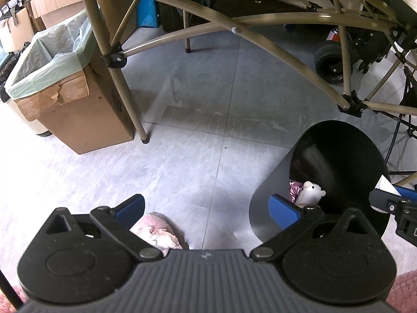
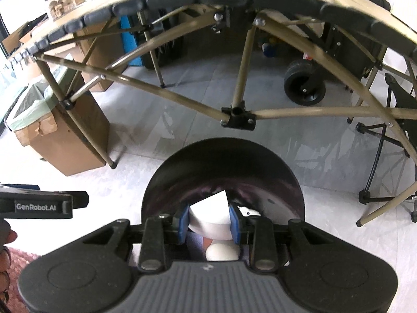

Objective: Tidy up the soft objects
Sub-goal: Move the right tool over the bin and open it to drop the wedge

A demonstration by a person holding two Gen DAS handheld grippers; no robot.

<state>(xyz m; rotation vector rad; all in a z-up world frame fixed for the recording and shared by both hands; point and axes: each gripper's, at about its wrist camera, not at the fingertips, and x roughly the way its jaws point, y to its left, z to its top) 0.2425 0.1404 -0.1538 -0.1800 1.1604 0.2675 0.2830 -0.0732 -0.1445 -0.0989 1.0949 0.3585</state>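
My left gripper (image 1: pixel 207 207) hangs open over the grey floor, nothing between its blue fingers (image 1: pixel 130 206). Just below it a pink plush toy (image 1: pixel 159 230) lies on the floor, partly hidden by the gripper body. To the right stands a black round bin (image 1: pixel 338 161) holding a white plush animal (image 1: pixel 311 191) and a purple fabric piece (image 1: pixel 294 190). My right gripper (image 2: pixel 209 221) is shut on a white soft object (image 2: pixel 208 216) directly over the bin (image 2: pixel 224 161). At the right edge of the left wrist view the right gripper (image 1: pixel 391 195) shows with that object's white tip.
A folding table's tan frame (image 2: pixel 239 114) spans the floor behind the bin. A cardboard box with a green liner (image 1: pixel 67 99) stands at the left. A cart wheel (image 2: pixel 305 86) sits at the back right. A pink rug (image 1: pixel 401 294) lies at the lower corners.
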